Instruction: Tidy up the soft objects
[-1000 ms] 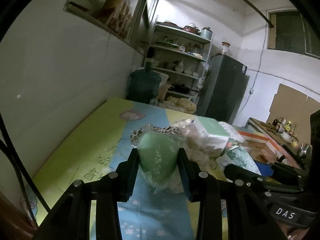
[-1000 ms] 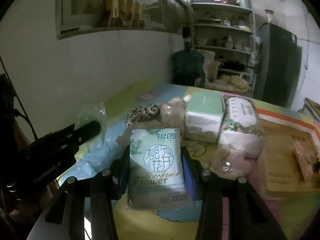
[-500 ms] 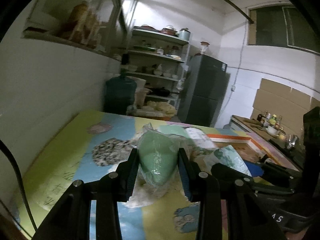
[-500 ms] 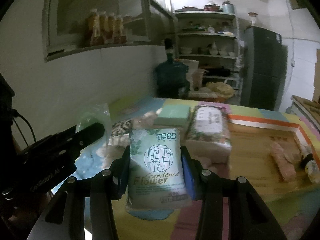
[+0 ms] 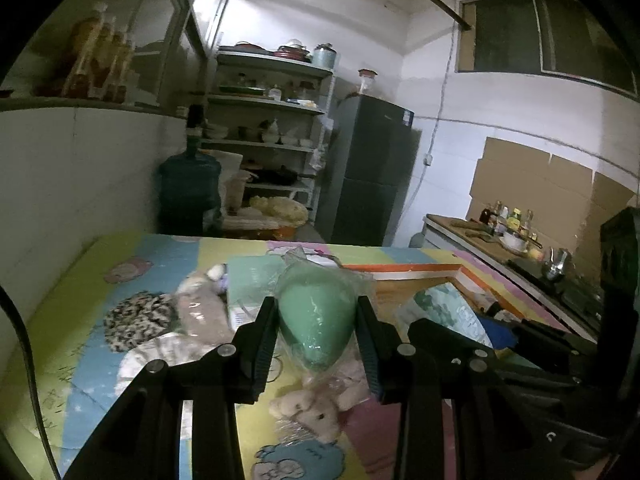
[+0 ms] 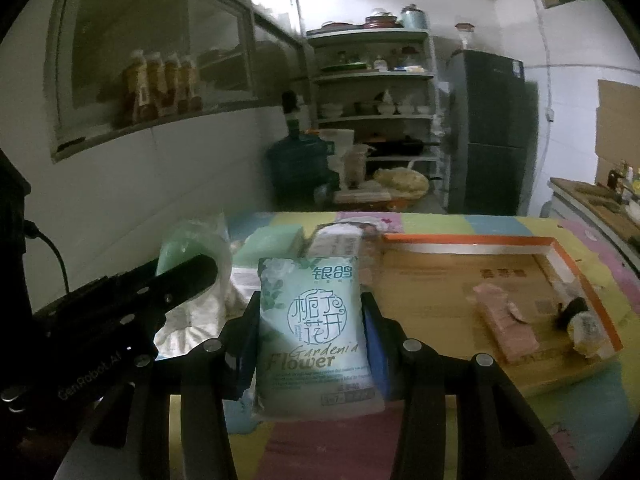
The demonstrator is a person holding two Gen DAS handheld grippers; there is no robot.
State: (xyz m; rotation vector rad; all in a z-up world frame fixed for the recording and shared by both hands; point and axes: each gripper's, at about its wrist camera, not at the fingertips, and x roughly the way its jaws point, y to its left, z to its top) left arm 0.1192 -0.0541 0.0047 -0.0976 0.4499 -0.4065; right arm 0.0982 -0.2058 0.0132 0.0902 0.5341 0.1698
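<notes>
Fingers [image 5: 316,316] clenched on bagged green sponge [image 5: 316,320], tissue pack [image 6: 314,332]; pink cloth [image 6: 506,328] in box [image 6: 460,242].

— What's the left gripper [image 5: 316,322] got?

— A green soft thing in clear plastic [image 5: 318,316], pinched between both fingers, lifted over the colourful mat [image 5: 72,320].

— And beneath it?

— A small plush toy [image 5: 316,408] lies near. Left of it sit a speckled bundle [image 5: 136,320] and a beige one [image 5: 200,312].

— The other gripper?

— The right gripper [image 5: 452,328] is just beside, with a tissue pack [image 5: 444,312] in it. An orange-edged tray [image 5: 416,268] lies farther right.
</notes>
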